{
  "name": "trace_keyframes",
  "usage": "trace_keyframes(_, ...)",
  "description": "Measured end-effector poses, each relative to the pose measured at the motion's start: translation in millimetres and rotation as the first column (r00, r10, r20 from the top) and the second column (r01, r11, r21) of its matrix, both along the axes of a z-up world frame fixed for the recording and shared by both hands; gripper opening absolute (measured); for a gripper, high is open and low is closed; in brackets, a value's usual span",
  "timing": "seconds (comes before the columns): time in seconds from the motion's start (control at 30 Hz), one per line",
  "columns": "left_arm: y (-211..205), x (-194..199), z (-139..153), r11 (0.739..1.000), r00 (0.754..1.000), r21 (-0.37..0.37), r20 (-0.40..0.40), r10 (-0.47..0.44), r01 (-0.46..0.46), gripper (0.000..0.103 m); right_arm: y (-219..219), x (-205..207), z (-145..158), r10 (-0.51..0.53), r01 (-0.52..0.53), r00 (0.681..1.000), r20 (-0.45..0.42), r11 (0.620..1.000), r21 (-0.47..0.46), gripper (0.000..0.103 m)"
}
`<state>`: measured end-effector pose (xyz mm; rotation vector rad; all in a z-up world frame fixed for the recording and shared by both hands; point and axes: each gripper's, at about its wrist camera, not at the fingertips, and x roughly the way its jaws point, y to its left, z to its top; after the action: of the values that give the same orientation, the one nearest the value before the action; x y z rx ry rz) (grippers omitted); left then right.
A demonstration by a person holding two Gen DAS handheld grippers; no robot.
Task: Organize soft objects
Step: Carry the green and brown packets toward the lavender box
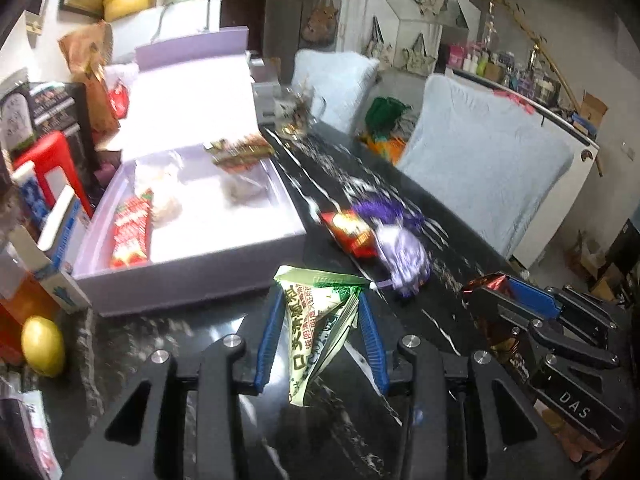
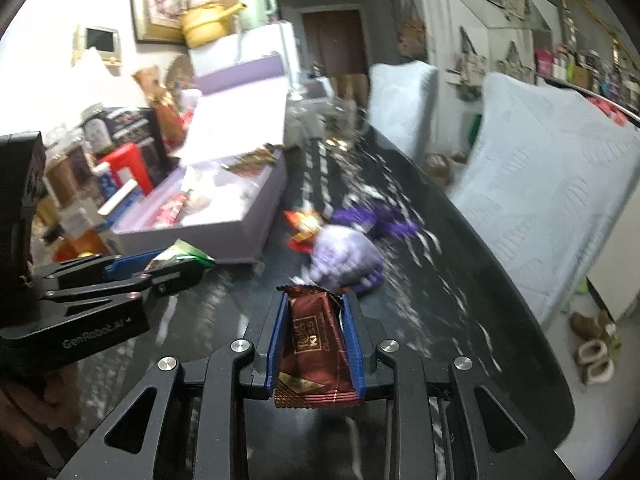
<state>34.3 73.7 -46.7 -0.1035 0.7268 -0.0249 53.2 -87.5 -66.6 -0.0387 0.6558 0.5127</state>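
A glossy black marble-look tabletop [image 1: 452,316] mirrors the room, with a crinkly green-and-white foil packet [image 1: 320,320] at its 6 o'clock edge. A shiny brown foil wrapper [image 2: 316,348] sits between ribbed blue plastic pads [image 2: 352,344]; matt lavender card box [image 1: 192,276] at 10 o'clock.

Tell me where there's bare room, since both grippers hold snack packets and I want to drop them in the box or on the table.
The lavender box has bare floor in its near right part, beside the red packet; its far end is crowded. The dark table is bare right of the purple bag. The table's left edge is cluttered.
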Motion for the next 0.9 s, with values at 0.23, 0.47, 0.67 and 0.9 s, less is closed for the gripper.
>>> trace_keyframes(0.23,21,5,35,0.999,0.994,0.021,0.1,0.048,-0.05,0.038,31,7,29,0.098,-0.099,0.994,0.056,0.995,0.032,0.027)
trace_keyframes(0.47,48,14,58,0.995,0.982,0.027,0.166,0.091,-0.097,0.038,62,23,59,0.179,-0.186,0.977,0.12,0.981,0.053,0.027)
trace_keyframes(0.67,75,31,70,0.989,0.97,0.028,0.201,0.134,-0.143,0.038,88,40,79,0.232,-0.245,0.959,0.165,0.967,0.064,0.027)
trace_keyframes(0.9,107,62,74,0.978,0.958,0.027,0.211,0.196,-0.206,0.038,123,70,97,0.28,-0.299,0.941,0.191,0.951,0.076,0.026)
